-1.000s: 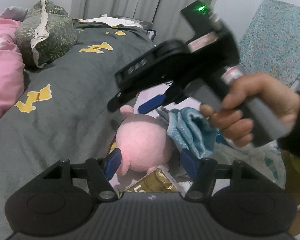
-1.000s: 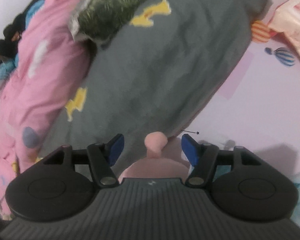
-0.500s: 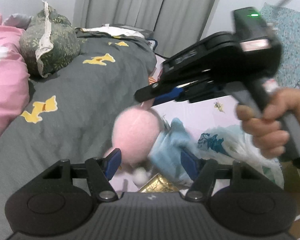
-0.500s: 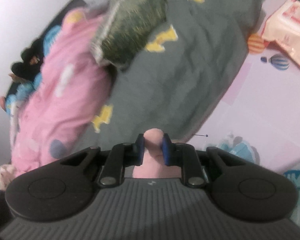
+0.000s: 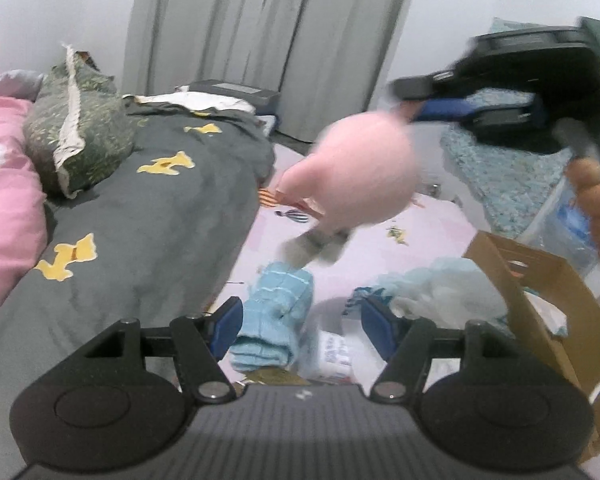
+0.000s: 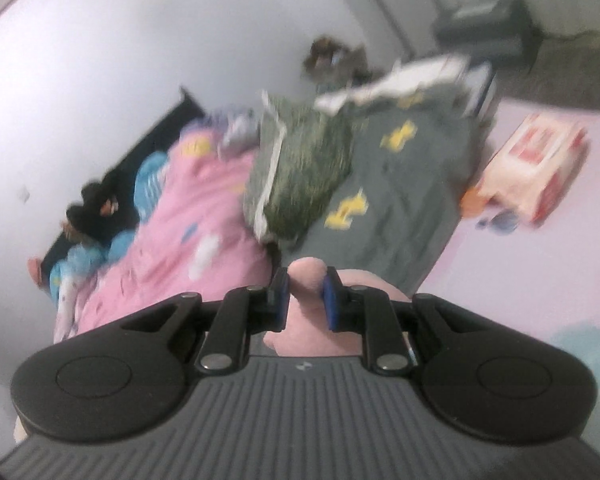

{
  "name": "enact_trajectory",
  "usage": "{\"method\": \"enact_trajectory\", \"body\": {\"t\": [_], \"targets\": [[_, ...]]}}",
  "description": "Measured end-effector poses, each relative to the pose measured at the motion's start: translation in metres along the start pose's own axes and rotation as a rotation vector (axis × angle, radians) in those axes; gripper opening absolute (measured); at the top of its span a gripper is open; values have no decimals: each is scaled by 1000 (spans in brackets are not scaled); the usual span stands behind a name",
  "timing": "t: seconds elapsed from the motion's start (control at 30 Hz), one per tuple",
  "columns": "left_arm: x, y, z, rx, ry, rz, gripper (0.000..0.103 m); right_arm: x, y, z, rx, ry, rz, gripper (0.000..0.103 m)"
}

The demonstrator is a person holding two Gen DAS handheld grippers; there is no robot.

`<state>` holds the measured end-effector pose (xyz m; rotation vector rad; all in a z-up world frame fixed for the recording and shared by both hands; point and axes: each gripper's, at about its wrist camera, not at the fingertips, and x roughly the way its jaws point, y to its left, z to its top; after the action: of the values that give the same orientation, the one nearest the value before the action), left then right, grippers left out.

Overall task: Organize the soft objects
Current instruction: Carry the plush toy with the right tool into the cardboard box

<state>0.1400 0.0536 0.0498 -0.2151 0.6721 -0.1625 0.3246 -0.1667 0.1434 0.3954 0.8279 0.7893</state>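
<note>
Above the lilac floor mat [image 5: 432, 236], just off the side edge of the bed, the right gripper [image 5: 416, 114] holds a pink plush toy [image 5: 364, 176] up in the air, its jaws clamped on a small pink nub at the top of the toy; the right wrist view shows the same nub [image 6: 306, 276] pinched between the two blue pads [image 6: 330, 300], with the round body bulging below them. The toy hangs clear of everything, blurred, with greyish feet dangling beneath it. The left gripper [image 5: 302, 326] sits lower and nearer the camera, its jaws wide apart and holding nothing. Between and just beyond its blue fingertips a folded light-blue towel [image 5: 278, 320] lies on the mat, near the edge of the bed, and just beside it on the right is a crumpled pale plastic bag [image 5: 436, 292]. A brown cardboard box [image 5: 540, 292] stands at the right, touching or nearly touching that bag. On the bed a dark grey duvet with yellow shapes [image 5: 140, 216] covers the near side, a green patterned pillow with a white trim [image 5: 76, 132] rests on it toward the head, and a pink quilt [image 5: 4, 188] lies along the far-left edge. Grey curtains [image 5: 268, 28] hang behind the foot of the bed.
</note>
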Motion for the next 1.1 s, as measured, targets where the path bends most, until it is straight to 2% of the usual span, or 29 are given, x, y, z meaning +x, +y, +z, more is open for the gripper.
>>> {"method": "enact_trajectory", "body": {"t": [0.1, 0.23, 0.4, 0.63, 0.77, 0.9, 1.0, 1.1], "targets": [[-1, -8, -1, 13, 0, -26, 66, -57, -8, 2, 6, -87, -58, 16], [3, -17, -3, 31, 8, -46, 66, -131, -31, -6, 41, -178, -185, 16], [9, -27, -5, 47, 23, -61, 66, -194, -86, -31, 161, -219, -367, 16], [14, -41, -6, 70, 33, -76, 66, -243, -156, -69, 248, -315, -625, 16], [17, -42, -7, 70, 41, -79, 66, -241, -185, -105, 264, -261, -740, 16], [20, -42, -7, 67, 51, -83, 66, -234, -211, -151, 374, -179, -742, 17], [20, -43, -7, 67, 51, -88, 66, -233, -214, -177, 450, -156, -705, 17], [19, -44, -8, 68, 50, -92, 66, -229, -208, -195, 472, -152, -670, 17]]}}
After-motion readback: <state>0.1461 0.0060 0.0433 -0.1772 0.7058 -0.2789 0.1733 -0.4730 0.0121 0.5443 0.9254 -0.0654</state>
